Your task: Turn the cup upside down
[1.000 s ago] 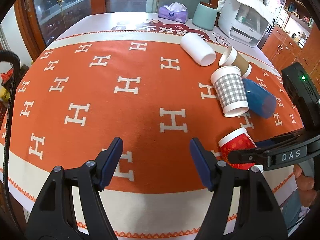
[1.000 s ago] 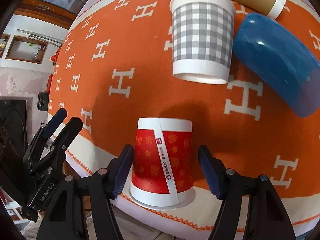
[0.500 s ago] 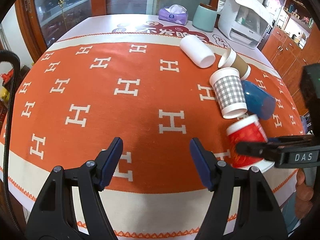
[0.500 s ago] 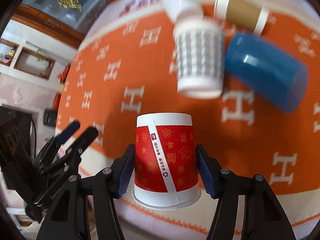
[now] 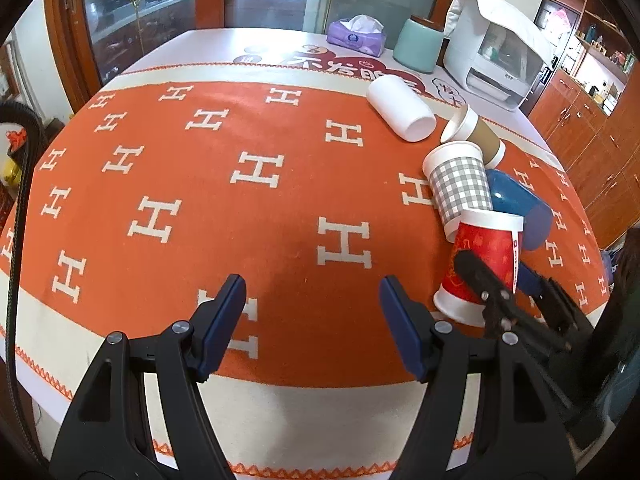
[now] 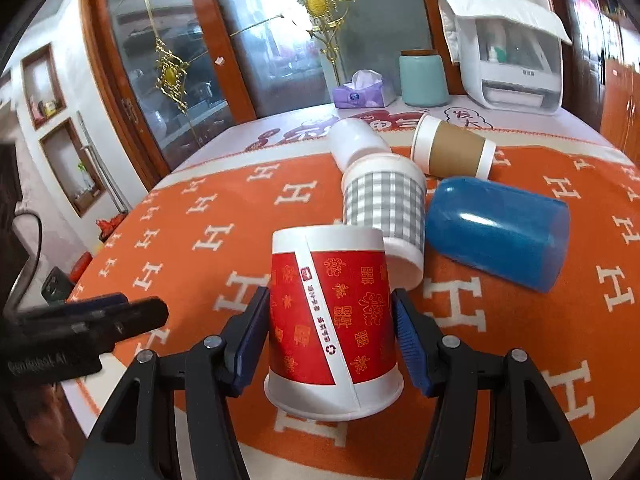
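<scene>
My right gripper (image 6: 331,322) is shut on a red paper cup (image 6: 332,320). The cup is held with its base up and its wide rim down, just above the orange cloth (image 6: 224,216). In the left wrist view the red cup (image 5: 482,264) is at the right, tilted slightly, with the right gripper (image 5: 500,280) around it. My left gripper (image 5: 312,320) is open and empty over the cloth's near edge.
Several cups lie on their sides behind the red one: a grey checked cup (image 6: 386,208), a blue cup (image 6: 496,228), a brown-sleeved cup (image 6: 454,152) and a white cup (image 6: 356,140). A tissue box (image 5: 356,34), a teal canister (image 5: 418,44) and a white appliance (image 5: 496,60) stand at the back.
My right gripper closed on the lying red cup, lifted it and turned it so its base is up and rim down. The left gripper stayed still.
</scene>
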